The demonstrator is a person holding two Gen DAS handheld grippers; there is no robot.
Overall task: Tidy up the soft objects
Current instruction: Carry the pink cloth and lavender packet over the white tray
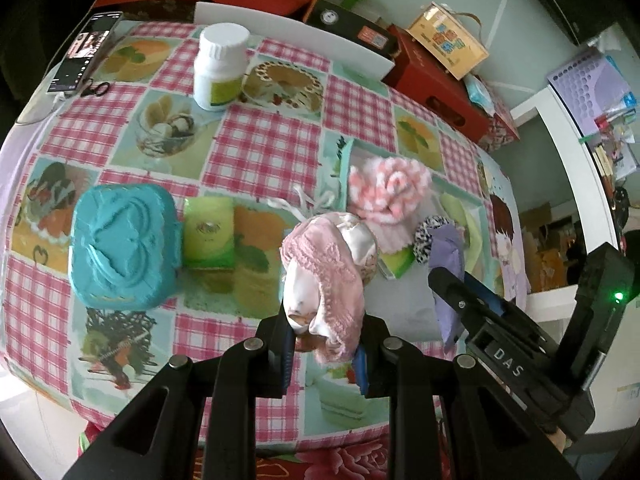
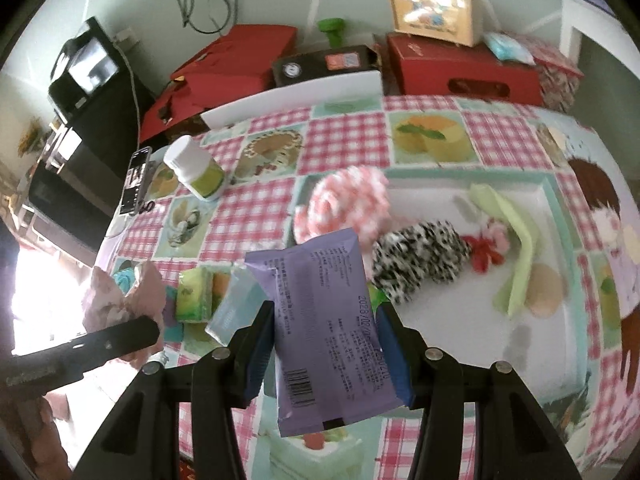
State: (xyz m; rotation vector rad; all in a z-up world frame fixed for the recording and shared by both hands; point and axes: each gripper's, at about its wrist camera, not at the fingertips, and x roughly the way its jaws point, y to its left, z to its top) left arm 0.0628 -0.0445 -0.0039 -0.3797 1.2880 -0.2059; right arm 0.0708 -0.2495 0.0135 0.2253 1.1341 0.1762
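Left tongs [image 1: 324, 354] clamped on pink cloth bundle [image 1: 328, 268], right tongs [image 2: 326, 354] on purple packet [image 2: 324, 332]; tray [image 2: 560, 208] ahead, nearer right.

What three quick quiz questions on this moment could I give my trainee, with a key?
1. True or false: the left gripper holds the pink lace cloth.
2. What does the right gripper hold? A) purple packet B) white bottle C) teal box
3. Fill in: the spotted scrunchie lies in the white ____.

Key: 1 true; 2 A; 3 tray.
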